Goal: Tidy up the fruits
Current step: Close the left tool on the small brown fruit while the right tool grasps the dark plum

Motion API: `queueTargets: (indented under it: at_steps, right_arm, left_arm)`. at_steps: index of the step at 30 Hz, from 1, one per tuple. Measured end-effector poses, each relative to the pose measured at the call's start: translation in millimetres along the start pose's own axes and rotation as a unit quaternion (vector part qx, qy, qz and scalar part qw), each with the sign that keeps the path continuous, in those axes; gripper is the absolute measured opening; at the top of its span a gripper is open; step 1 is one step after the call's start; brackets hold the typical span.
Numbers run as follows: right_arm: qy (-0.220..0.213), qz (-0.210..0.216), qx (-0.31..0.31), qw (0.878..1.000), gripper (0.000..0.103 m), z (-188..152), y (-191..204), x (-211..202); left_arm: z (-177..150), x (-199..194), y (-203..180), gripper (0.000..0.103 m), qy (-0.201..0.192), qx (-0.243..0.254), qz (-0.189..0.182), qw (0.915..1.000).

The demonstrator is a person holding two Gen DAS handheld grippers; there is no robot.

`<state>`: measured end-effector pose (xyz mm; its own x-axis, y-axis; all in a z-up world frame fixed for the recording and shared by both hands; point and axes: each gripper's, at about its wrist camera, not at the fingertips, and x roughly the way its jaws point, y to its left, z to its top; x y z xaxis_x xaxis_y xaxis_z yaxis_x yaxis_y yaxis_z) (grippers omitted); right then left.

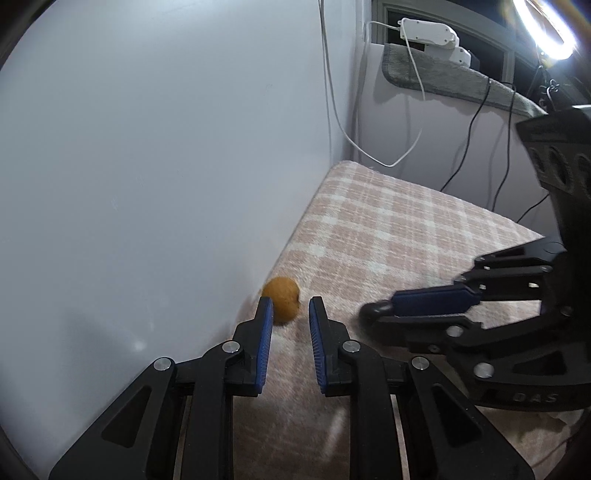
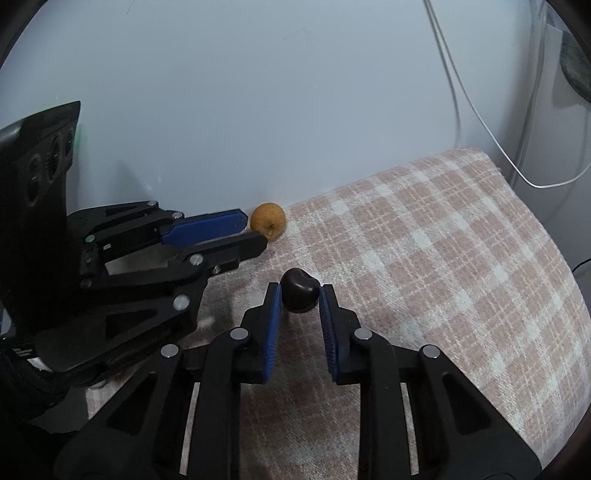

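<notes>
A small round orange-brown fruit [image 1: 282,300] lies on the checked pink cloth [image 1: 388,236] against the wall; it also shows in the right wrist view [image 2: 268,220]. My left gripper [image 1: 290,308] is open, its fingertips just short of the fruit, one on each side. My right gripper [image 2: 300,298] is shut on a small dark fruit [image 2: 300,295] held at its fingertips just above the cloth. The right gripper appears in the left view [image 1: 373,312], the left gripper in the right view [image 2: 255,230].
A pale wall [image 1: 147,166] runs along the left edge of the cloth. White and black cables [image 1: 406,110] hang behind the far end. A grey towel [image 1: 443,77] and a white device [image 1: 428,33] sit at the back right.
</notes>
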<state>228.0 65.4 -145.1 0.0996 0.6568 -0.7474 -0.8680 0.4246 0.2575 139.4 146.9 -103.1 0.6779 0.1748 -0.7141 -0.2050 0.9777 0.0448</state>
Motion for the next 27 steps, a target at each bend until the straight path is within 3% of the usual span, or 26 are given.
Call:
queueTargets:
  at_steps: [11, 19, 27]
  right_arm:
    - [-0.008, -0.004, 0.011, 1.000, 0.022, -6.4, -18.5, -14.3]
    - [-0.020, -0.012, 0.022, 0.999, 0.022, -13.7, -19.2, -35.3]
    - [-0.022, -0.015, 0.026, 0.999, 0.021, -26.2, -21.8, -49.9]
  left_arm:
    - [6.3, 14.1, -11.1, 0.019, 0.012, 0.043, 0.035, 0.9984]
    - [4.3, 3.4, -6.0, 0.005, -0.005, 0.030, 0.021, 0.9993]
    - [3.7, 3.4, -9.2, 0.007, -0.003, 0.030, 0.011, 0.9995]
